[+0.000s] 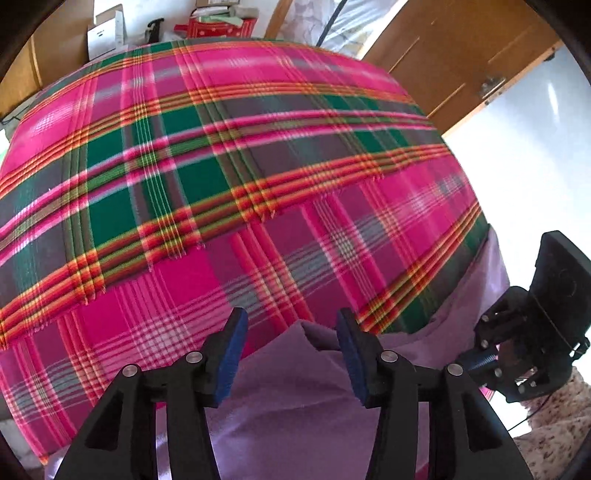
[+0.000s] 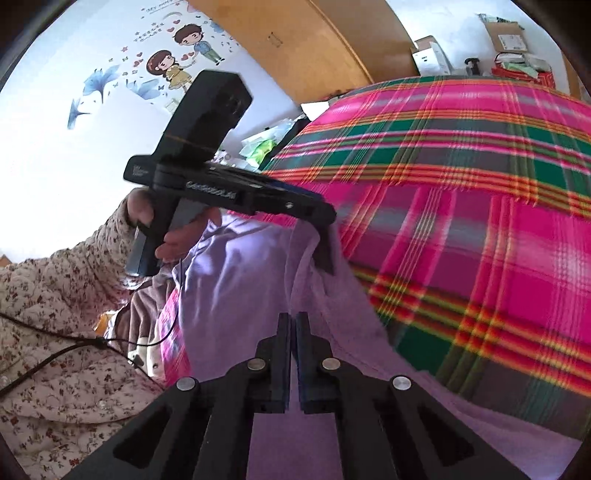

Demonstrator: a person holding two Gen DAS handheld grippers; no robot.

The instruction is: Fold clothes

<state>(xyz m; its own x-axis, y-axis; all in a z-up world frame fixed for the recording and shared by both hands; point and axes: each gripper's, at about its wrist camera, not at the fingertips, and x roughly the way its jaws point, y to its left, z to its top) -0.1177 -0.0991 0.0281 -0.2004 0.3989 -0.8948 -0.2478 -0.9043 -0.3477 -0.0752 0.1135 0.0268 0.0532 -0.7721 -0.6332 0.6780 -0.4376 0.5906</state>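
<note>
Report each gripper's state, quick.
Left gripper: open, a fold of the lilac garment between its fingers, not clamped.
Right gripper: shut, over the lilac garment; whether it pinches fabric cannot be told.

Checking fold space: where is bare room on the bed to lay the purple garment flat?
Free: the plaid blanket stretching beyond the purple garment toward the boxes at its far edge. Crowded: the near edge, where both grippers and bunched cloth sit.

Lilac garment on a bright tartan blanket

The garment (image 1: 288,398) is plain lilac; the blanket (image 1: 229,155) is pink, green and grey plaid with red-yellow stripes; the tongs (image 1: 291,354) are black, blue-padded.
</note>
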